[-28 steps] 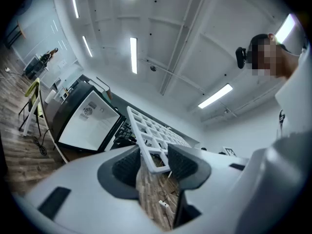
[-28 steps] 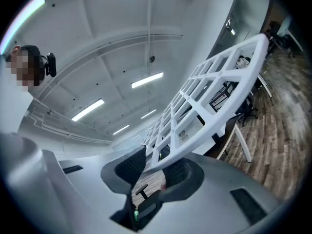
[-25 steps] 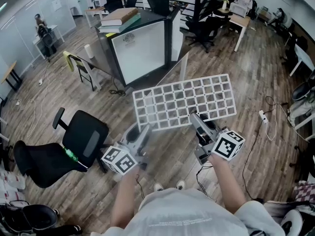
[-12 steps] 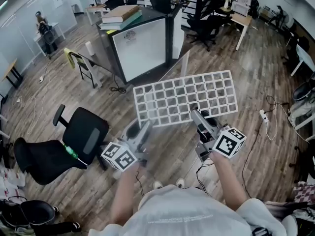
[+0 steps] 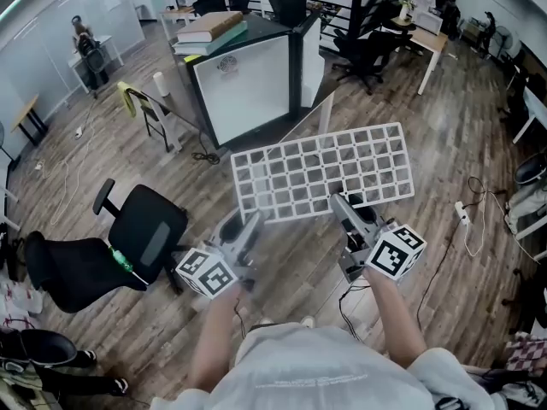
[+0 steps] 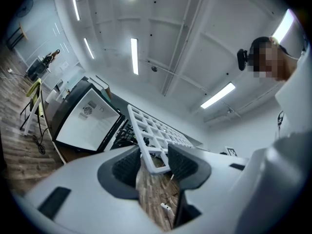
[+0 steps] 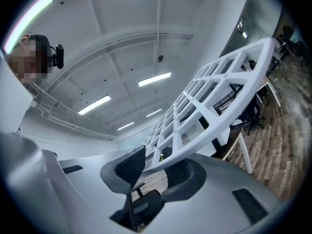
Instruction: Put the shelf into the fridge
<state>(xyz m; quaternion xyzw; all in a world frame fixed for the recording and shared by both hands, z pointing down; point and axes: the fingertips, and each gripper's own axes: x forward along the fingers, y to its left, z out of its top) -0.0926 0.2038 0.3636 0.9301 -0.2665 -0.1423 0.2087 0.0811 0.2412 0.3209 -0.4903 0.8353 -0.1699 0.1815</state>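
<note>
A wooden floor runs under the whole scene. On it, far and slightly left, stands the fridge, black outside and white inside. Its front is open toward the near side and its door is swung out to the right. A black chair sits on the floor at the near left, well apart from the fridge. The shelf, a white grid of square cells, is held up in the air between the fridge and the person. It lies nearly flat and long from left to right, its far edge near the fridge's open front but not touching it. The left gripper is clenched on the shelf's near left corner, with the corner bar lying between its two ribbed pads. The right gripper grasps the shelf's near edge further right, one pad above the rim bar and one below it. Both grippers reach forward from the person's arms at the near edge. A stack of books lies on top of the fridge.
</note>
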